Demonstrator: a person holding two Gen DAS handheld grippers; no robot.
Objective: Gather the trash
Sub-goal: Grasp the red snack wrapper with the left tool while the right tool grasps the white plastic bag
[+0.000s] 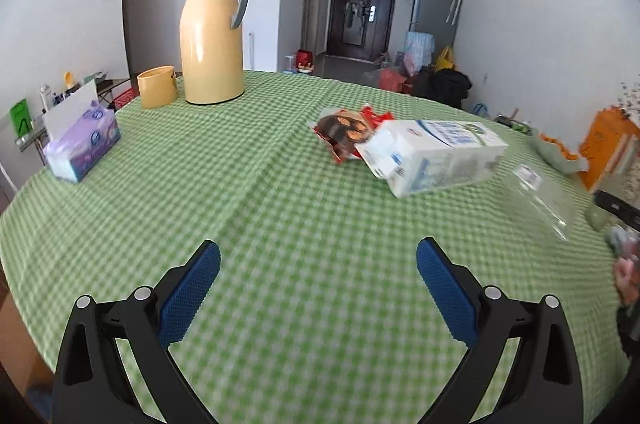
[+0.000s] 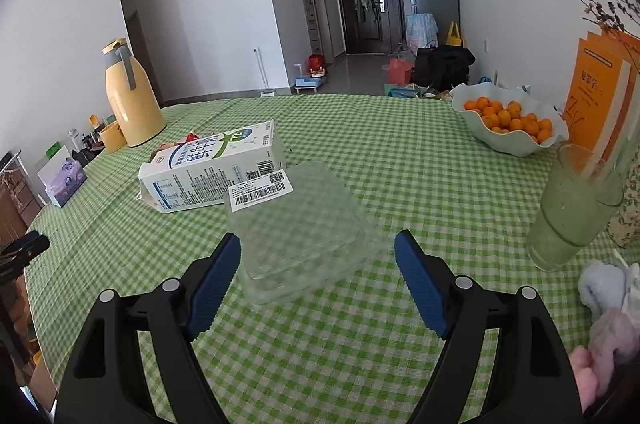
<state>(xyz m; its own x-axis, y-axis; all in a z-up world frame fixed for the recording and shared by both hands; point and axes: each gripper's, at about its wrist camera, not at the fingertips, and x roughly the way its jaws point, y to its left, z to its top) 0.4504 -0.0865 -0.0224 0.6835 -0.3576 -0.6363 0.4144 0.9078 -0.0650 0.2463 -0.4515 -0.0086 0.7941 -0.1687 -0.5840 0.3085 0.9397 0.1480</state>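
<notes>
Step in hand: approach. The right gripper (image 2: 318, 256) hangs just short of the clear plastic container (image 2: 296, 220), lined up on its near corner; nothing is collected yet, as far as these views show.
Right jaws: spread wide and empty, the container's near end lying ahead of and partly between the blue pads (image 2: 420, 288), not pressed.
Left jaws: the left gripper (image 1: 318, 264) is spread wide too, over bare green-checked tabletop (image 1: 280, 224), holding nothing.
Trash, where it lies: the container sits mid-tabletop with a barcode label on its lid; the milk carton (image 2: 212, 167) lies on its side touching the container's far left edge; a red snack wrapper (image 1: 344, 133) lies tucked beside the carton's far end.
Next move, judged: ease forward so the pads flank the container's walls, then close gently, since thin clear plastic will likely flex or slip.
In the way: the carton against the container may get dragged along.
Nearby, not trash: a green glass vase (image 2: 572, 207) to the right, a bowl of oranges (image 2: 508, 123) behind it, a yellow thermos jug (image 1: 212, 35), a yellow cup (image 1: 157, 86) and a tissue box (image 1: 82, 143) at the far left.
Bin: none in view.
</notes>
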